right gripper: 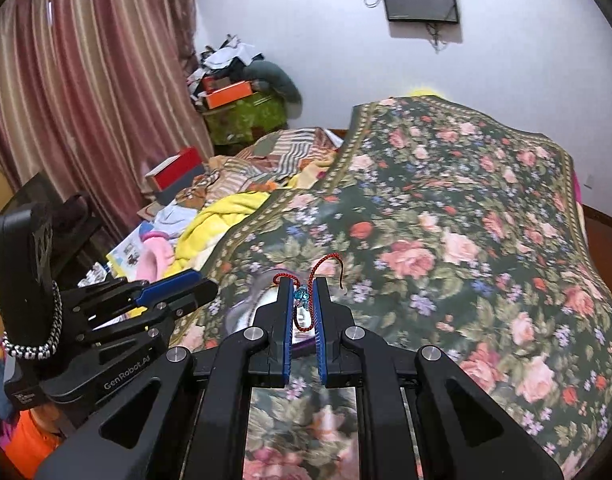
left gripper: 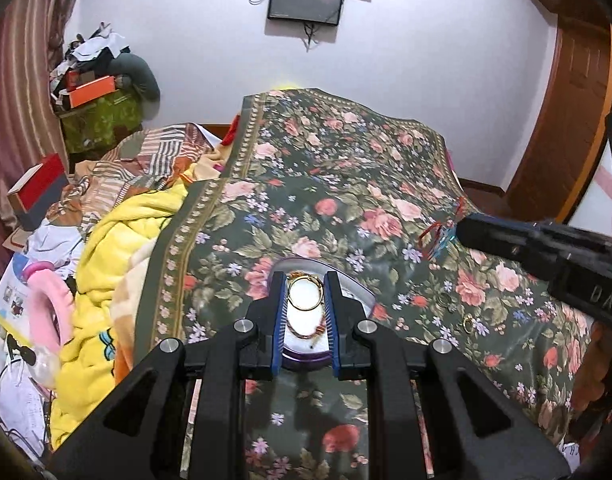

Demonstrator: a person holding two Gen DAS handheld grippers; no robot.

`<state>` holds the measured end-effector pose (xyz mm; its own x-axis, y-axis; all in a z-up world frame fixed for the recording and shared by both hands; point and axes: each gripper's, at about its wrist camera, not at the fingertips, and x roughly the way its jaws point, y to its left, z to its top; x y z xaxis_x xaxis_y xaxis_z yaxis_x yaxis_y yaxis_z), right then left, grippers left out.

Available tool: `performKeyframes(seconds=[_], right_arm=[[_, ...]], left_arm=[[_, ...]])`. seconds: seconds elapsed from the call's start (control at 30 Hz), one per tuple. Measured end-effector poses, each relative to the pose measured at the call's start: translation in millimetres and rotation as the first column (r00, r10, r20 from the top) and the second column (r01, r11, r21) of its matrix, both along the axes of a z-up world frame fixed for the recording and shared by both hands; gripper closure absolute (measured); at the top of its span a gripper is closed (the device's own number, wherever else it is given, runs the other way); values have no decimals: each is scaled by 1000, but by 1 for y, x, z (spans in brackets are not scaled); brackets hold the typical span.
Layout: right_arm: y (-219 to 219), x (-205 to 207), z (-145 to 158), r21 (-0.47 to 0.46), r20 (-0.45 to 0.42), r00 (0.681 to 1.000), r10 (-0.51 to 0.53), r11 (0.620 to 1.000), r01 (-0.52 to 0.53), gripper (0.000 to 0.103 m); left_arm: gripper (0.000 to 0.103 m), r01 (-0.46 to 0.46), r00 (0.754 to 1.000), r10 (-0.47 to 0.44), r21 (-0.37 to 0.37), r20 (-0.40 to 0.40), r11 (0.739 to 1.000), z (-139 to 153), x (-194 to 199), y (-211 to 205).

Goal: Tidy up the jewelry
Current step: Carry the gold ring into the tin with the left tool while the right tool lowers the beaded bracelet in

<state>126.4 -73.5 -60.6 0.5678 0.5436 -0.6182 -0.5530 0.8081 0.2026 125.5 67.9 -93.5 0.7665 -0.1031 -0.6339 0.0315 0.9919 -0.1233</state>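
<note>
Centre frame, the right gripper [right gripper: 304,300] is clamped on a red cord bracelet [right gripper: 306,312]: light, limp, best pinched near its bead. The left gripper [left gripper: 305,304] hangs apart over the tray [left gripper: 358,294].

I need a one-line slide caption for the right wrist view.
Right gripper holds a red cord bracelet above the floral bedspread.

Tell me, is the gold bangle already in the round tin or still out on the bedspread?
In. The gold bangle lies inside the round tin, seen between the left gripper fingers.
</note>
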Motion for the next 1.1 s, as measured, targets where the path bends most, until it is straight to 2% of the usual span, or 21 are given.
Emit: performKeyframes(seconds=[0.23, 0.57, 0.87, 1.1], right_arm=[[22, 10, -16, -13, -42, 998, 44, 999, -44, 95], [48, 32, -45, -47, -112, 991, 73, 996, -79, 95], [53, 45, -63, -63, -159, 984, 77, 994, -88, 95], [52, 49, -65, -77, -171, 982, 84, 992, -98, 95]], left_arm=[[86, -1, 1000, 1, -11, -8, 1000, -6, 6, 8], [86, 18, 998, -19, -24, -56, 1000, -29, 22, 10], [86, 37, 995, -40, -35, -96, 999, -46, 32, 6], [86, 33, 993, -36, -32, -112, 999, -51, 36, 5]])
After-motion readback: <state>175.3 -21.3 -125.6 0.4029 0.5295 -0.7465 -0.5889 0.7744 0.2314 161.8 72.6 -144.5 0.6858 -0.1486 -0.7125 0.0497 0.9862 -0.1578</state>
